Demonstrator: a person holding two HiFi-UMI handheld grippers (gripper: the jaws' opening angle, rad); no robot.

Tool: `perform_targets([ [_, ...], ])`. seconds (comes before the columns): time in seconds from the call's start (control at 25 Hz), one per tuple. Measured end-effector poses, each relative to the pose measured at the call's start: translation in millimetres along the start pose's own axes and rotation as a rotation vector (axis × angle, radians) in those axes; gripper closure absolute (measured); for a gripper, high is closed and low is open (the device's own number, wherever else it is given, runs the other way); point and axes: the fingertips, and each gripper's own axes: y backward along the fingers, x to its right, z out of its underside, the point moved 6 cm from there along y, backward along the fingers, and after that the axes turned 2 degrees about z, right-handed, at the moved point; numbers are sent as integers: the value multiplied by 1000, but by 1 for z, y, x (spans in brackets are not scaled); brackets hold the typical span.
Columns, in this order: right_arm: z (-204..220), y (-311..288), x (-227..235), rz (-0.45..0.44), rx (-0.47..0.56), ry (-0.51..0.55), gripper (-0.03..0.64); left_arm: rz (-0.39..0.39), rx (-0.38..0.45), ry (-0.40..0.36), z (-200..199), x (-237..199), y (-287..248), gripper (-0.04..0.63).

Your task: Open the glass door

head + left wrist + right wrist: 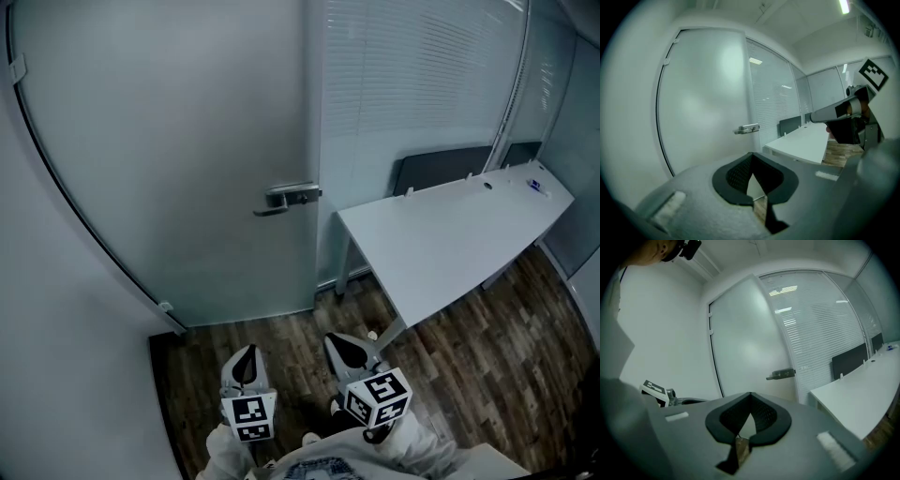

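The frosted glass door (169, 141) stands closed in its dark curved frame, with a metal lever handle (286, 198) at its right edge. My left gripper (246, 361) and right gripper (349, 349) are low in the head view, side by side, pointing toward the door and well short of it. Both are shut with nothing between the jaws. In the left gripper view the left gripper (751, 161) faces the door (703, 98) and handle (747, 128). The right gripper (750, 400) also faces the handle (782, 374), which is far ahead.
A white desk (450, 234) juts out just right of the door, with a dark chair back (441, 169) behind it. A glass wall with blinds (412, 84) runs right of the door. A white wall (56, 309) closes the left side. The floor (281, 347) is dark wood.
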Motion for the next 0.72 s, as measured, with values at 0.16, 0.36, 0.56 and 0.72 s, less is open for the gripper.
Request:
perform_targets([
  [0.16, 1, 21, 2, 8, -11, -6, 612, 9, 1, 9, -1, 21, 16, 594],
  [0.36, 0, 31, 7, -6, -18, -1, 612, 19, -27, 33, 4, 39, 20, 594],
  [0.56, -2, 40, 19, -6, -20, -1, 612, 36, -14, 26, -4, 59, 18, 594],
  [0.72, 0, 41, 26, -7, -22, -3, 612, 45, -22, 28, -2, 66, 14, 594],
])
